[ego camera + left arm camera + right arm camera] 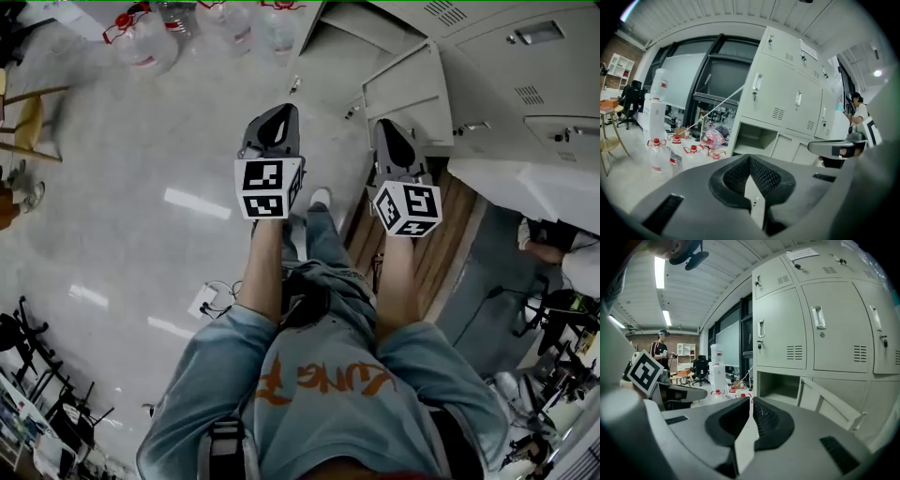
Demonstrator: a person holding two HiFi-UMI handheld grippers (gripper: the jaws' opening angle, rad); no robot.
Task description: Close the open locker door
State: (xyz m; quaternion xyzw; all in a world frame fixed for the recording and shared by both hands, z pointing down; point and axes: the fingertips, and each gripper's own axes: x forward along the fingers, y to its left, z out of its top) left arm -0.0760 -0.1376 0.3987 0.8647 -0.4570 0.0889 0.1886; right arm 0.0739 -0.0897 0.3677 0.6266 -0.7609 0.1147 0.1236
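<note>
Locker door open, probably stiff light metal (push its free edge); left gripper and right gripper jaws pressed together, empty.

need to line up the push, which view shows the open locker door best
The right gripper view: the open locker door stands swung out beside its empty compartment, inner face clear. The head view shows it only from above. The left gripper view shows the compartment, the door hard to pick out.

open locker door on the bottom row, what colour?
Pale grey, matching the other lockers. The open metal locker door shows best in the right gripper view.
</note>
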